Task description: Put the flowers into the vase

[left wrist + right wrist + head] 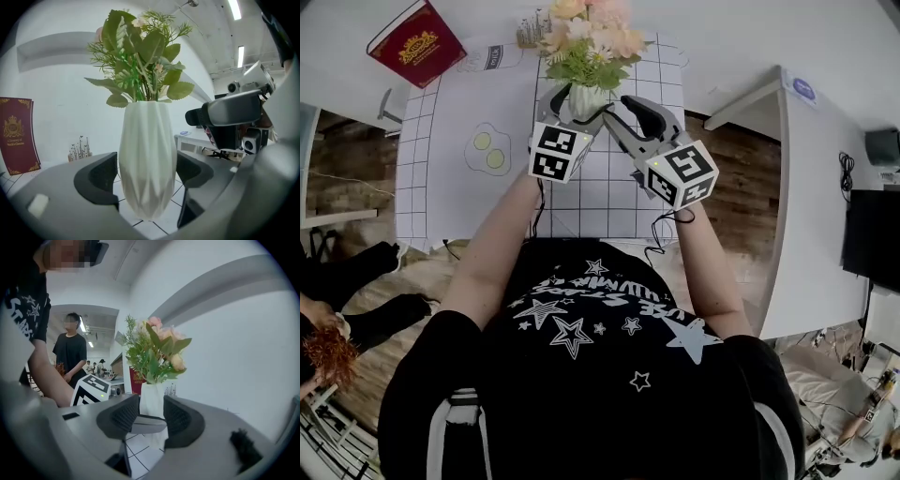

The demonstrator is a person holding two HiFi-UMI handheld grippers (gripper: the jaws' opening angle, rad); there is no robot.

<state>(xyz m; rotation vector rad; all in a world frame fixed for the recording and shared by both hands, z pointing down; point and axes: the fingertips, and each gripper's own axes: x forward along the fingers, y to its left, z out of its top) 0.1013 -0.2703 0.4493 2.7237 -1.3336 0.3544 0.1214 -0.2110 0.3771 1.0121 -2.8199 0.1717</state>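
Showing the flowers (pixel 586 37) already standing in the vase (pixel 584 98), at 12 o'clock on the mat (pixel 619 197). Left gripper (pixel 147 174), reaching in from 7 o'clock, has its pads against the vase's two flanks, clamped on it. Right gripper (pixel 146 417), at 3 o'clock of the vase, has its jaws apart and holds nothing; the vase stands just beyond them. Likely hazards: the bouquet looks top-heavy, so an uneven release by the left gripper, or a nudge from the right, could tip or skid the vase. A leaf snagged on a jaw could drag stems out.
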